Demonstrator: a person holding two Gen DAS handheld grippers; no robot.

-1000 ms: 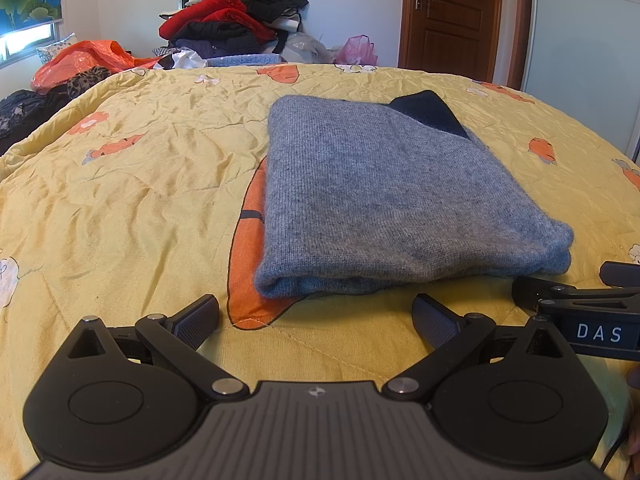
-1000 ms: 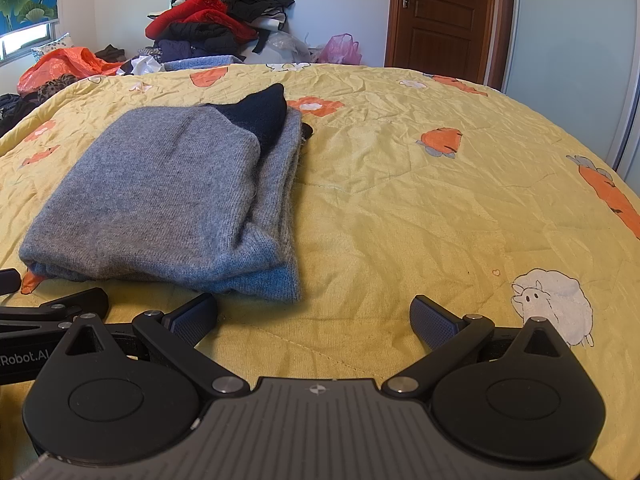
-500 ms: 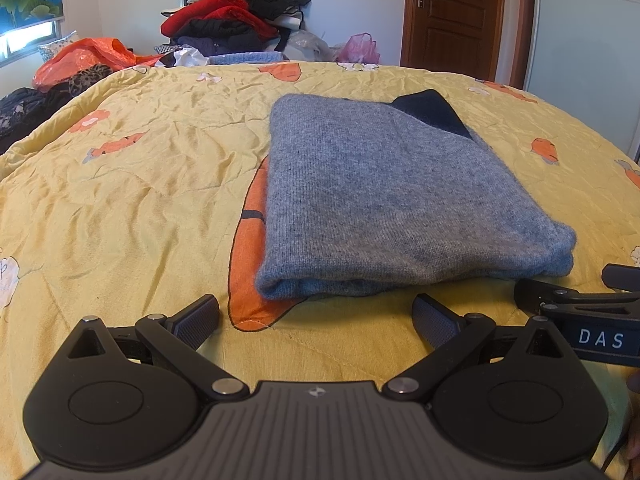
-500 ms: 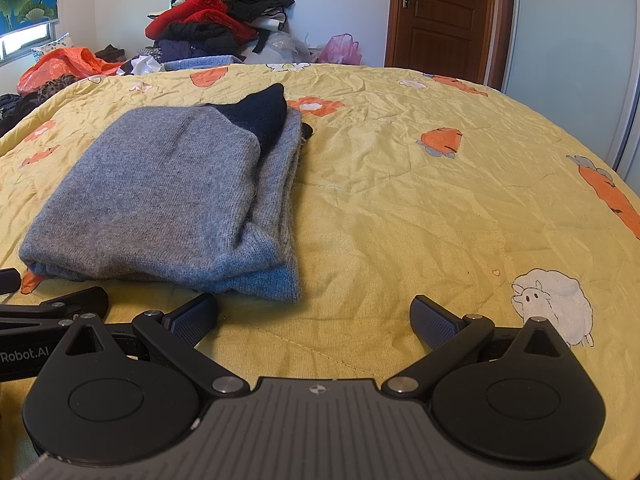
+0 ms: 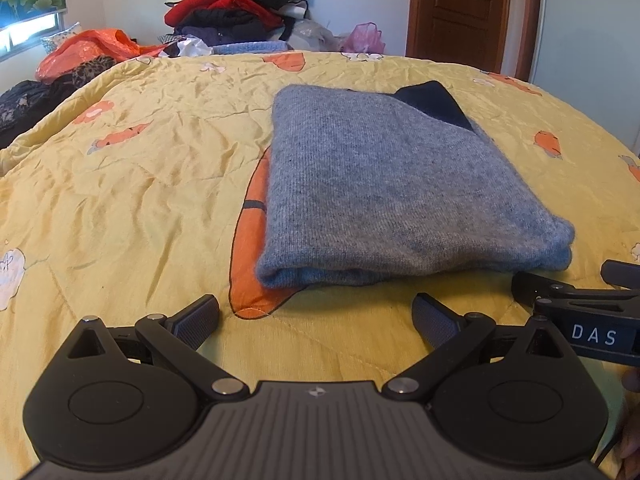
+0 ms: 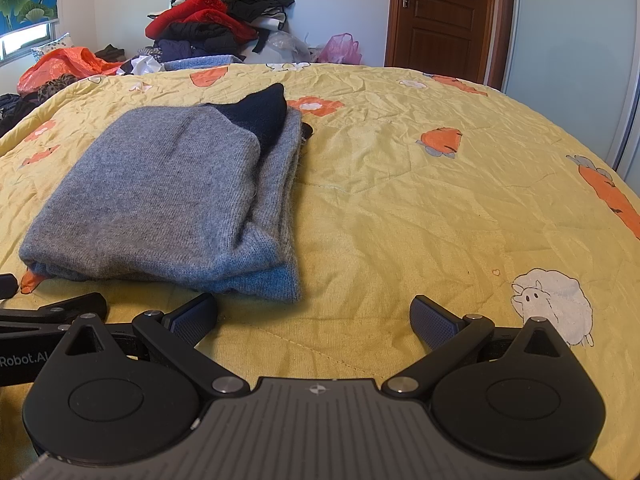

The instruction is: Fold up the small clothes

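A grey knit sweater (image 5: 384,184) lies folded into a flat rectangle on the yellow bedspread (image 5: 132,200), with a dark navy part (image 5: 434,106) showing at its far right corner. My left gripper (image 5: 316,318) is open just short of the sweater's near edge, holding nothing. In the right wrist view the same sweater (image 6: 168,196) lies to the left, its stacked layers visible along the right side. My right gripper (image 6: 314,318) is open over bare bedspread, near the sweater's front right corner. Each gripper's side shows at the edge of the other's view.
A heap of red, black and blue clothes (image 5: 236,12) is piled against the far wall. An orange bag (image 5: 92,46) and dark clothes lie at the bed's far left. A brown door (image 6: 440,16) and a pale wardrobe panel (image 6: 572,64) stand at the right.
The left wrist view has shifted very slightly, so the sweater sits a touch to the right. Both grippers stay open and the sweater has not moved.
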